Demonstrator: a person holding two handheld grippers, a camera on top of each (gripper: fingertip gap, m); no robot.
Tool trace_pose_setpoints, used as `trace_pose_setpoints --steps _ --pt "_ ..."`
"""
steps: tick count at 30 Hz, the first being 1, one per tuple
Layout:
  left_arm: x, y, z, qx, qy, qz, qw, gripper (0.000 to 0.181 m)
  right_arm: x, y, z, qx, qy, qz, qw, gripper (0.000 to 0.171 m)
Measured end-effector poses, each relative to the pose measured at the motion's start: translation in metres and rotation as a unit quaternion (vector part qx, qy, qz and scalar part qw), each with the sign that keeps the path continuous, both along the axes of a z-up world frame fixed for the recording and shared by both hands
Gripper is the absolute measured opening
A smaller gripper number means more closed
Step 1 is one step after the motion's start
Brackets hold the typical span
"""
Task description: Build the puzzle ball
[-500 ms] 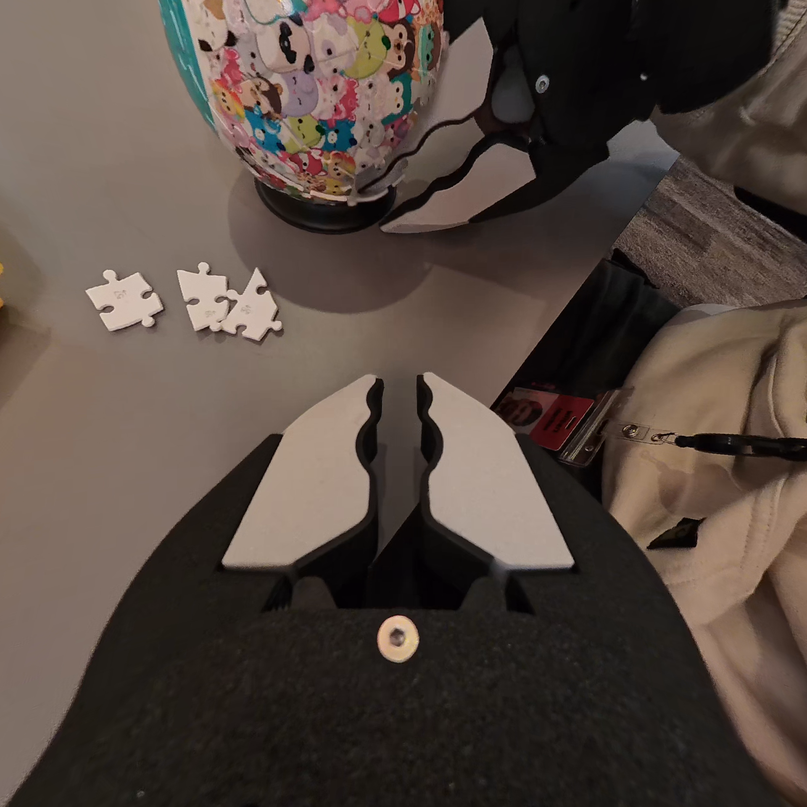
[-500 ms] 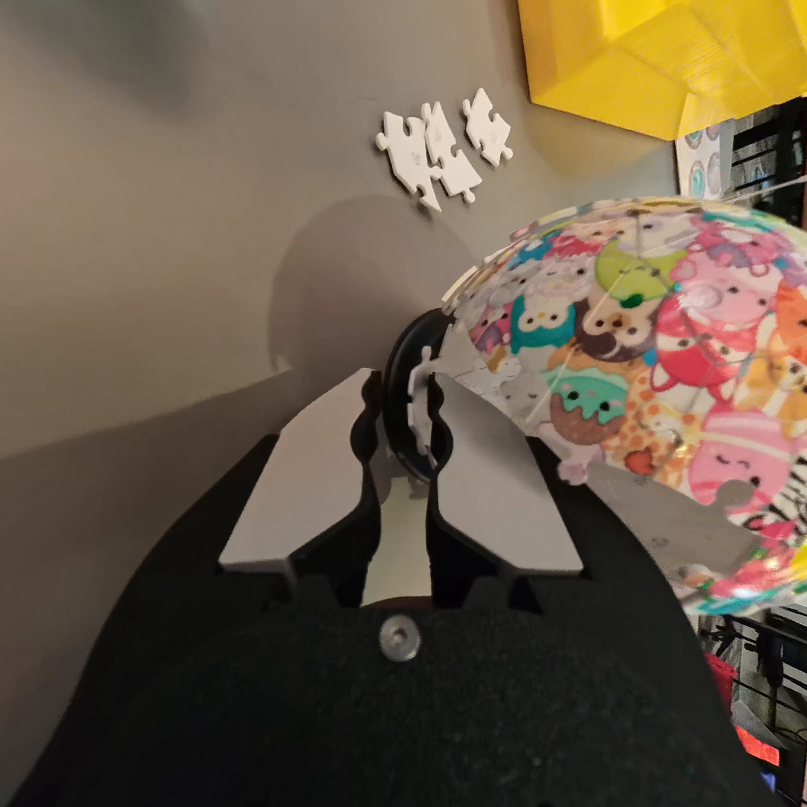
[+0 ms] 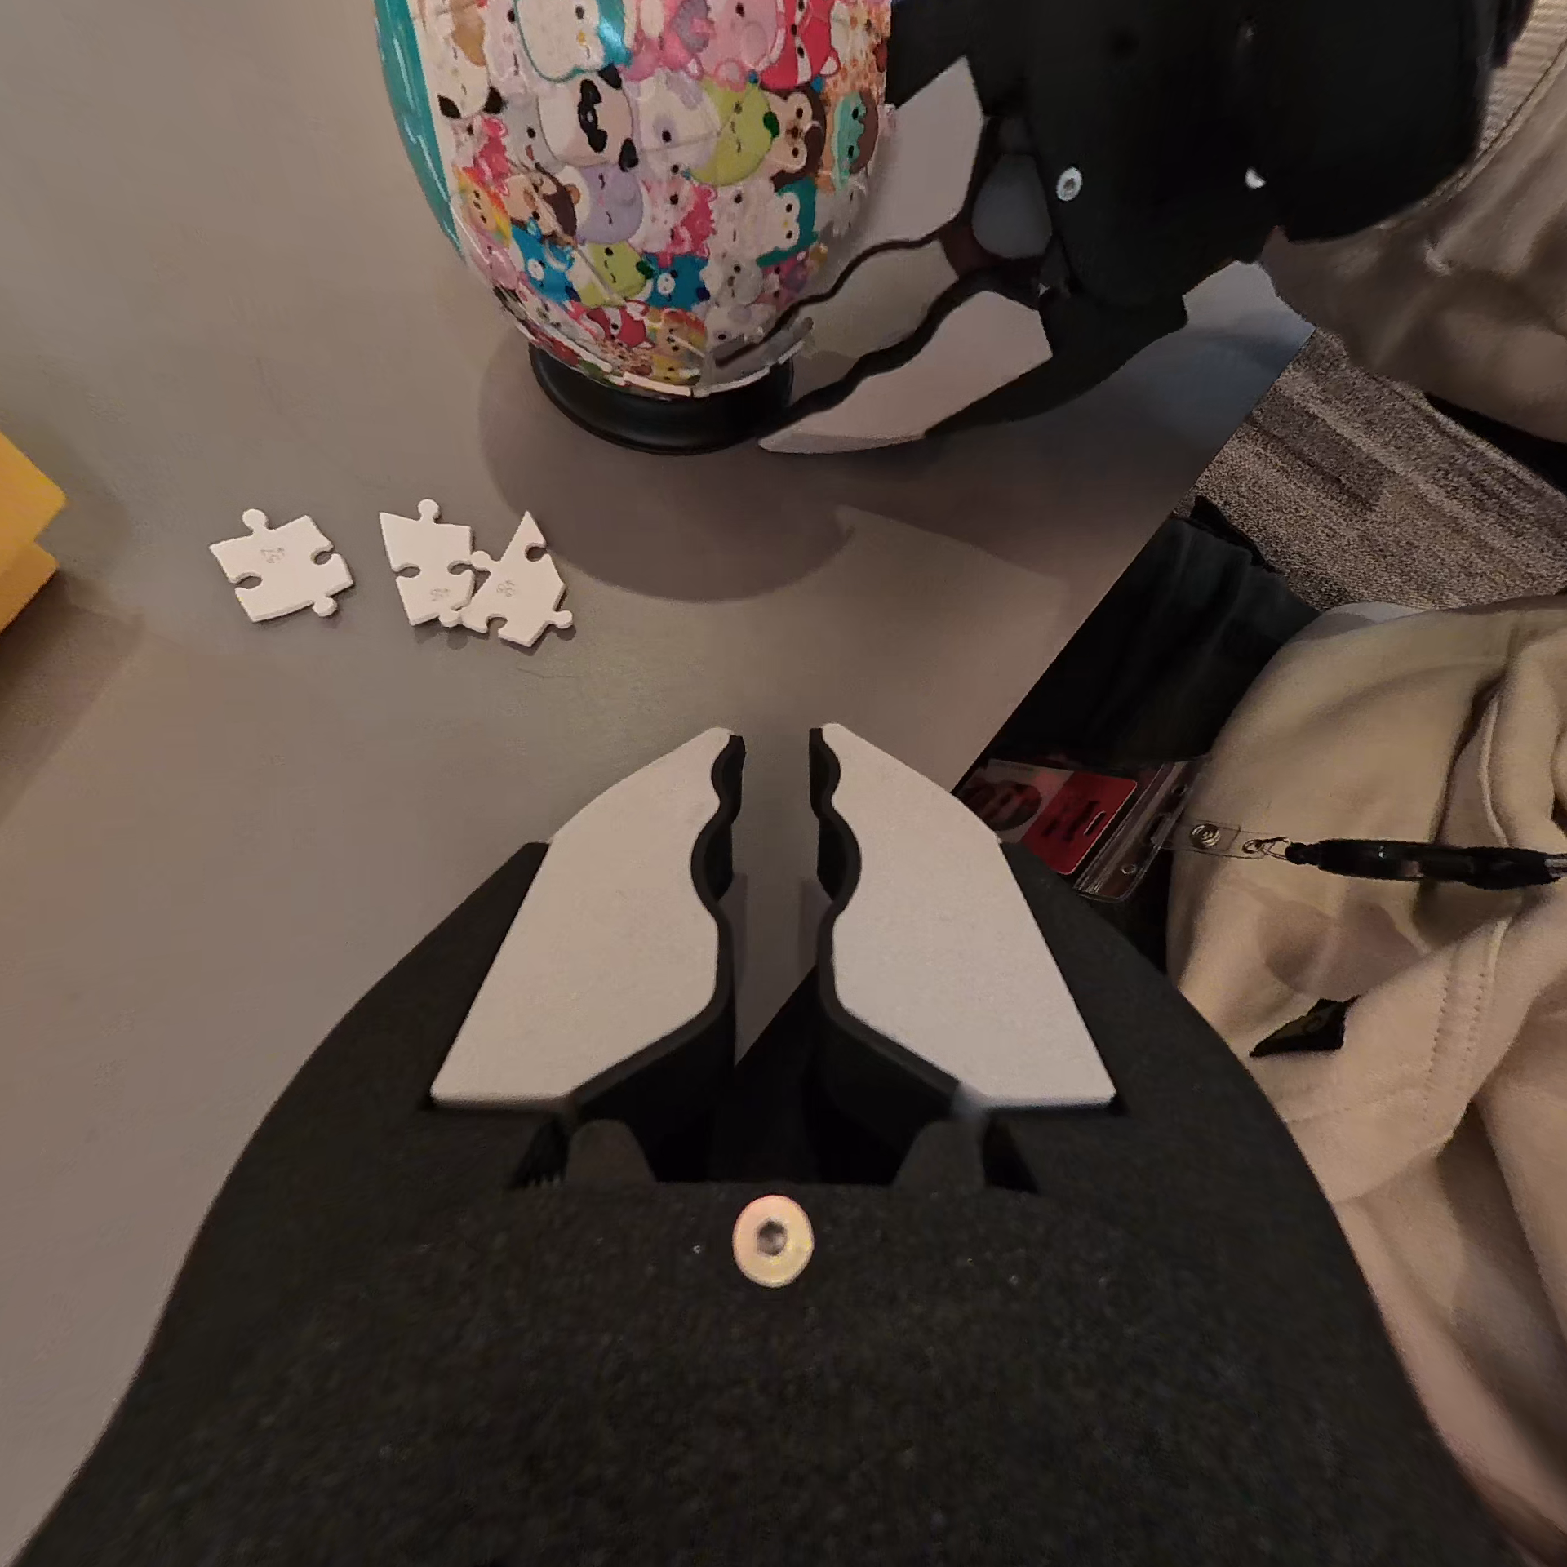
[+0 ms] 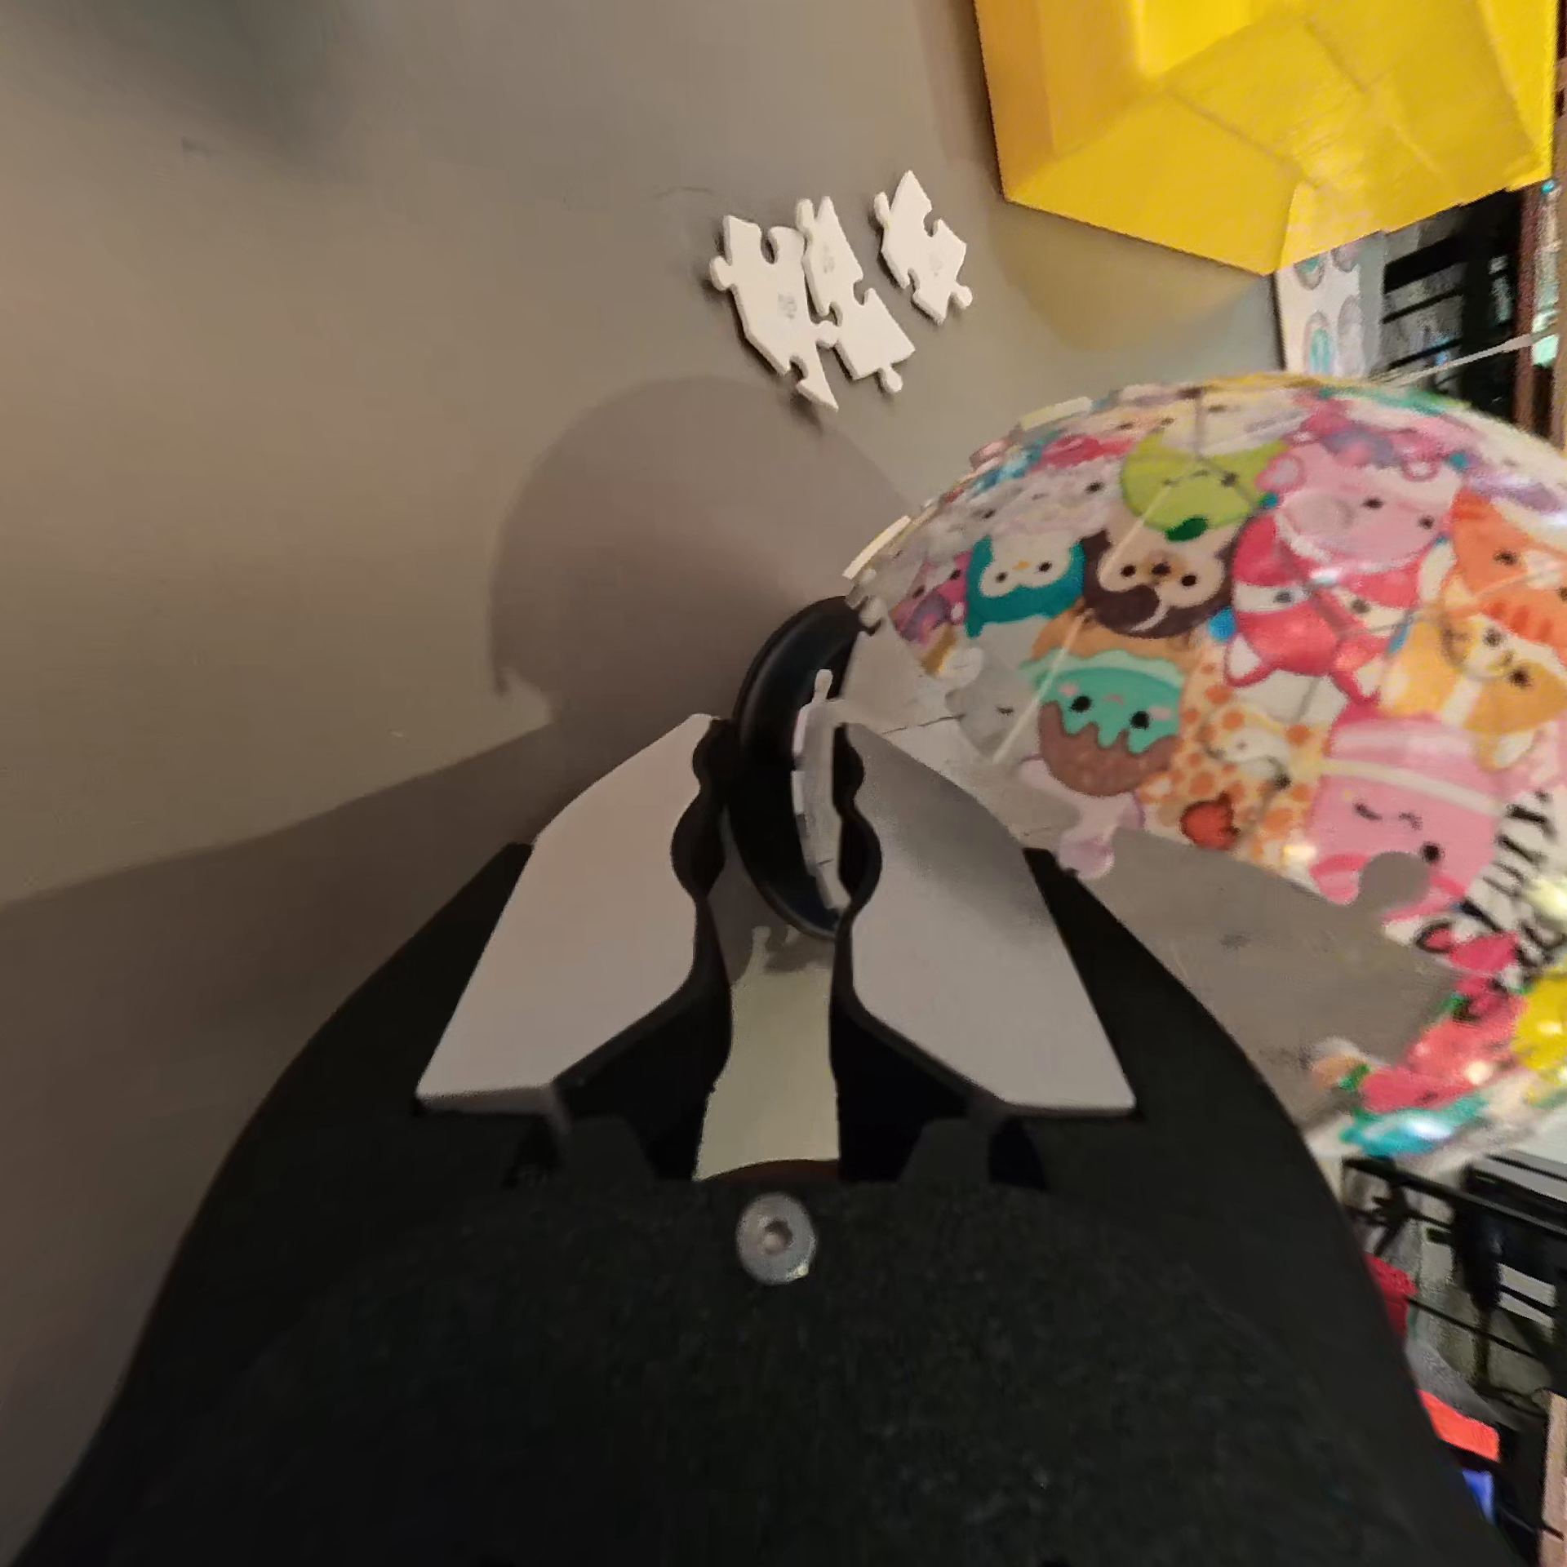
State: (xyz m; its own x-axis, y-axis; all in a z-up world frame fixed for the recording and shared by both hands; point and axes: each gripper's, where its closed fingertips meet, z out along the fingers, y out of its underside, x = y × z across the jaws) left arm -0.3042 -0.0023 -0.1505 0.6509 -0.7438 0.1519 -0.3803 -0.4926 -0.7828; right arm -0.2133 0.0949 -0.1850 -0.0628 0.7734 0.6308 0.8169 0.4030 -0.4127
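1. Grey table [image 3: 212,212] carries the puzzle ball [image 4: 1229,678] on its black stand [image 3: 661,415].
2. Right gripper [image 4: 776,755], narrowly parted, has a white piece [image 4: 812,789] against one finger, gap not closed on it, at the ball's base.
3. Left gripper [image 3: 776,746], near the ball, slightly apart, empty.
4. Next, likely: seat that piece.

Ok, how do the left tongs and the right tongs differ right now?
The left tongs are empty; the right tongs have a white puzzle piece edge-on between their fingers, though a firm pinch isn't clear. The left tongs hover over the table, away from the puzzle ball; the right tongs are at the ball's lower edge by its black stand. Both show a gap between the fingers.
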Motion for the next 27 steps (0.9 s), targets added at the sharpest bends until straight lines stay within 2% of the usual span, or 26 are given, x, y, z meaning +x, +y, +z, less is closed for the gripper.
trace_pose_setpoints --steps 2,6,13,22,27 --pt "0.0 0.0 0.0 0.0 -0.001 0.001 1.0 0.014 0.003 -0.002 0.003 0.0 0.003 -0.002 1.0 0.03" --pt "0.0 0.0 0.0 -0.001 -0.001 0.001 1.0 0.015 0.009 -0.001 0.004 -0.006 -0.005 -0.012 1.0 0.031" --pt "0.0 0.0 0.0 -0.001 0.002 0.0 1.0 0.014 0.007 -0.001 -0.002 -0.026 -0.015 -0.019 0.999 0.019" --pt "0.0 0.0 0.001 0.0 0.001 0.0 1.0 0.014 0.007 0.001 -0.003 -0.046 -0.006 -0.027 0.999 0.018" --pt "0.0 0.0 0.001 0.0 -0.001 0.002 1.0 0.014 0.012 -0.004 0.003 -0.033 0.001 -0.027 0.999 0.03"
